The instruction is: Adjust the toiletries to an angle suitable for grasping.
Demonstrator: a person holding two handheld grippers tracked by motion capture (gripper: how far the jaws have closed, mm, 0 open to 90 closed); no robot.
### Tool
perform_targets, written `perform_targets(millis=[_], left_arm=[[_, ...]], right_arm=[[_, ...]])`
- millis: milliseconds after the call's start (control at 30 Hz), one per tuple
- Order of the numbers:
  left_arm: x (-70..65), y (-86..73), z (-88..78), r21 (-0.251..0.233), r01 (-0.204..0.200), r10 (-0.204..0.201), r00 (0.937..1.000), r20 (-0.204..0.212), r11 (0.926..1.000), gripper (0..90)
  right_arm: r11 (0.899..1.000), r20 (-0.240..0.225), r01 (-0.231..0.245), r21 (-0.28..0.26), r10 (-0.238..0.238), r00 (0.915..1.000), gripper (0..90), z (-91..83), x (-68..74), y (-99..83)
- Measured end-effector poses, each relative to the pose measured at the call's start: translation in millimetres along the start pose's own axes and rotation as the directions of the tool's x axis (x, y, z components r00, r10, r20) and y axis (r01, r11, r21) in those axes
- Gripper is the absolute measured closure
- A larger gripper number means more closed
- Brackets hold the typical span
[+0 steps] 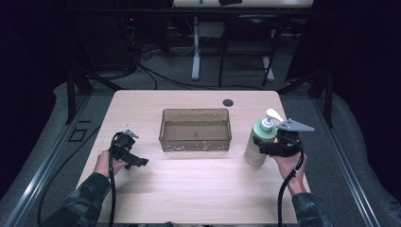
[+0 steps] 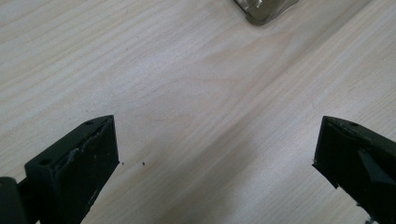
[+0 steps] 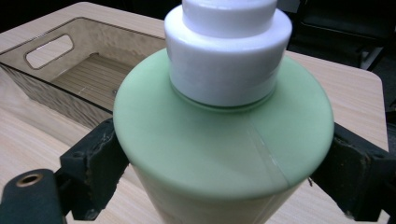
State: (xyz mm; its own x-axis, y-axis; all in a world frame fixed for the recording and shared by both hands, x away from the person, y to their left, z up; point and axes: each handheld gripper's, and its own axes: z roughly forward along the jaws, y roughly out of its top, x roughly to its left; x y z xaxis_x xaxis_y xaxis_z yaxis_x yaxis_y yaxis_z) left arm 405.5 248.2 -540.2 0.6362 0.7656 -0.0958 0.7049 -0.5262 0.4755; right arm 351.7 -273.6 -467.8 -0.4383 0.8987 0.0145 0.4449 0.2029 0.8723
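Dark room, cables and desk legs behind; pale wood-grain table (image 1: 189, 184) in front of you. Your right gripper (image 1: 263, 147) has its two black jaws clamped on the upper body of the pale green plastic pump bottle with a white pump head (image 1: 259, 142), one jaw on each side just under the shoulder, as the right gripper view shows. Bottle stands upright on the table, just to the right of the smoky translucent rectangular plastic bin with cut-out handles (image 1: 195, 140), not touching it. Grip looks set for a lift, and the bin is the likely drop spot since it sits empty and close. Holding below the shoulder keeps the pump clear and should stop the bottle slipping down.

Your left gripper (image 1: 137, 162) sits low over bare table left of the bin, jaws spread wide, holding nothing; the left gripper view catches a bin corner (image 2: 264, 10) at top. It seems parked out of the way.

No label, brand or writing readable on bottle or bin.
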Motion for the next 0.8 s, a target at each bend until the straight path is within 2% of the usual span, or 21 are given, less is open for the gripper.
perform_targets(millis=[267, 800], left_arm=[[0.6, -0.2, -0.5, 0.001, -0.004, 0.004, 1.0000, -0.002, 1.0000, 0.0], [1.0, -0.3, -1.2, -0.004, 0.000, 0.000, 1.0000, -0.003, 1.0000, 0.0]], right_arm=[[1.000, 0.009, 0.010, 0.005, -0.010, 0.9999, 11.4, 0.7, 1.4, 0.9], [0.999, -0.033, 0.035, 0.017, -0.034, 0.9989, 11.7, -1.4, 11.1, 0.8]])
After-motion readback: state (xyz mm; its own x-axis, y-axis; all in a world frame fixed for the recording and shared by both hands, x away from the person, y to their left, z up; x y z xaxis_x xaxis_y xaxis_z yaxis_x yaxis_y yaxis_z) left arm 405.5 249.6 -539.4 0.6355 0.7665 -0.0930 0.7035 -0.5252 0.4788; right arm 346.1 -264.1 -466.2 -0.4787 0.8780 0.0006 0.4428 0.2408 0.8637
